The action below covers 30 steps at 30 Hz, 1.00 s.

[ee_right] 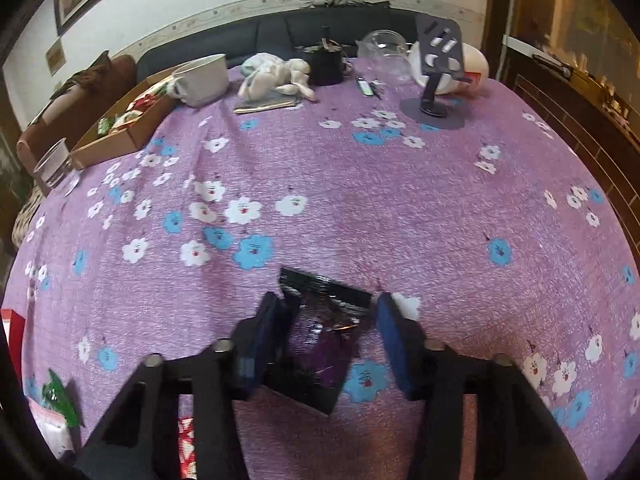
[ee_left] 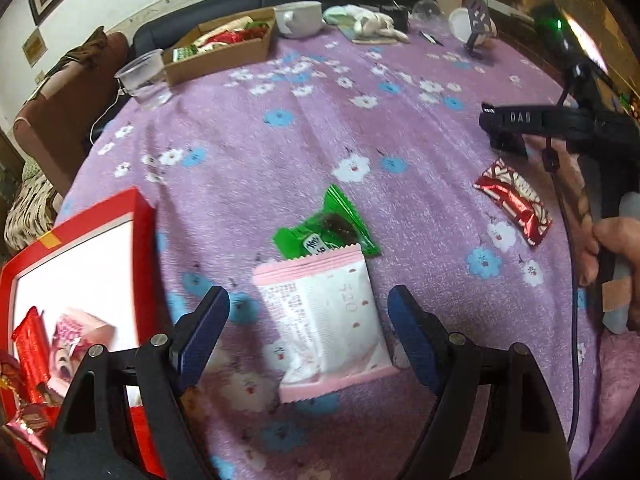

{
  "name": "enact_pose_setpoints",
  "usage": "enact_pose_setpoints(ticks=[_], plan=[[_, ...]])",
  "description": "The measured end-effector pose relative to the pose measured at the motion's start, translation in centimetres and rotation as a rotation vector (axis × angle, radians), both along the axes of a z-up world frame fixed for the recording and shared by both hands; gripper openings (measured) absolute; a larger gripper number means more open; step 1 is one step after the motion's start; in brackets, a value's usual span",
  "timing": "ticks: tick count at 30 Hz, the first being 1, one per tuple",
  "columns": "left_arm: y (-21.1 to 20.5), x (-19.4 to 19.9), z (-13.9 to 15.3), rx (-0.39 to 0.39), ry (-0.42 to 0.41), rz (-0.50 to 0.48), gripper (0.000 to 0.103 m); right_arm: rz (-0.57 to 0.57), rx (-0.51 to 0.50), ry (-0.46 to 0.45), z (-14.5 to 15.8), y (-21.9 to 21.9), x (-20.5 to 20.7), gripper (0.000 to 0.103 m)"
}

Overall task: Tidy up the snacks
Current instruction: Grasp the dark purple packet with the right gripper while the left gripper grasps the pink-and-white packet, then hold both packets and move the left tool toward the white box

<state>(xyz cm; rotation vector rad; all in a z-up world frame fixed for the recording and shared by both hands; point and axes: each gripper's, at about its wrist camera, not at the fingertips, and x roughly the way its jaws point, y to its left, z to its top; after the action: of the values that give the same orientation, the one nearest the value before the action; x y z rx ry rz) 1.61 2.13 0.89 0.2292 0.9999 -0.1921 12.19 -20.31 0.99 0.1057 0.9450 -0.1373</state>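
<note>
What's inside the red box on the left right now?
The red box holds red-wrapped snacks and a pink packet against its white lining. The left gripper's arm covers the box's near corner, so anything lying there is hidden.

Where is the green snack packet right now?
In the left wrist view the green snack packet lies mid-table on the purple flowered tablecloth, its near edge tucked under the pink-and-white packet, with the red box to its left.

Black tongs point(ee_left: 308, 332), blue ribbed pads point(ee_left: 200, 336), silver screws
</note>
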Motion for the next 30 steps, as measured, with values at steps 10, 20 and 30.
enact_pose_setpoints(ticks=[10,20,30], plan=[[-0.4,-0.6,0.1,-0.080,-0.024,-0.055,0.044,0.004,0.087,0.009,0.2,-0.5,0.2,0.030],[-0.1,-1.9,0.8,-0.109,-0.046,-0.055,0.040,0.020,0.459,0.021,-0.2,-3.3,-0.1,0.029],[0.4,-3.6,4.4,-0.175,-0.128,-0.055,0.040,0.073,0.728,-0.001,0.3,-3.8,-0.6,0.029]])
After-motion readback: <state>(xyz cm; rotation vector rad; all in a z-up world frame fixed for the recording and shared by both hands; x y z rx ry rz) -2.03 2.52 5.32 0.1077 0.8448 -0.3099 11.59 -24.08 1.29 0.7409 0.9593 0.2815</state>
